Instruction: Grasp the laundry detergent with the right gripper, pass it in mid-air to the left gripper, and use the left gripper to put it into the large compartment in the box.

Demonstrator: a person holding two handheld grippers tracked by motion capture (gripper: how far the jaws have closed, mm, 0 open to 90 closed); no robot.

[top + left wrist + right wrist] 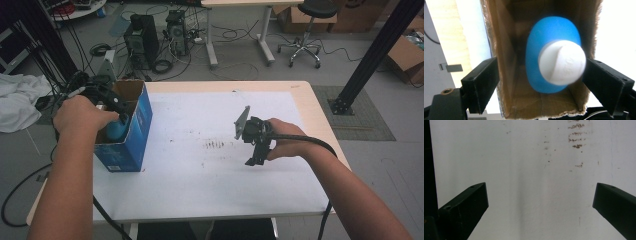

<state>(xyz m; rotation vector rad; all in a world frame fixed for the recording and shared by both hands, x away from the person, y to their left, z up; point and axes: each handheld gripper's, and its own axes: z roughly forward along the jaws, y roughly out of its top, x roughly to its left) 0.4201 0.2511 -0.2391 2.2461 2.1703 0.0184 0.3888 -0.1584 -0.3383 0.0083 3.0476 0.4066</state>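
A blue bottle with a white cap stands upright inside an open-topped cardboard box, blue on the outside, at the table's left edge. My left gripper hangs over the box mouth, pointing down, jaws open. Its right jaw sits just beside the cap; its left jaw is outside the box wall, well apart from the cap. In the high view the left gripper is at the box top with the bottle below it. My right gripper hovers open over the white table with nothing between its jaws.
The white table top carries a patch of brown smudges near its middle. Beyond the far edge are computer towers, cables, a stool and a black frame post at the right.
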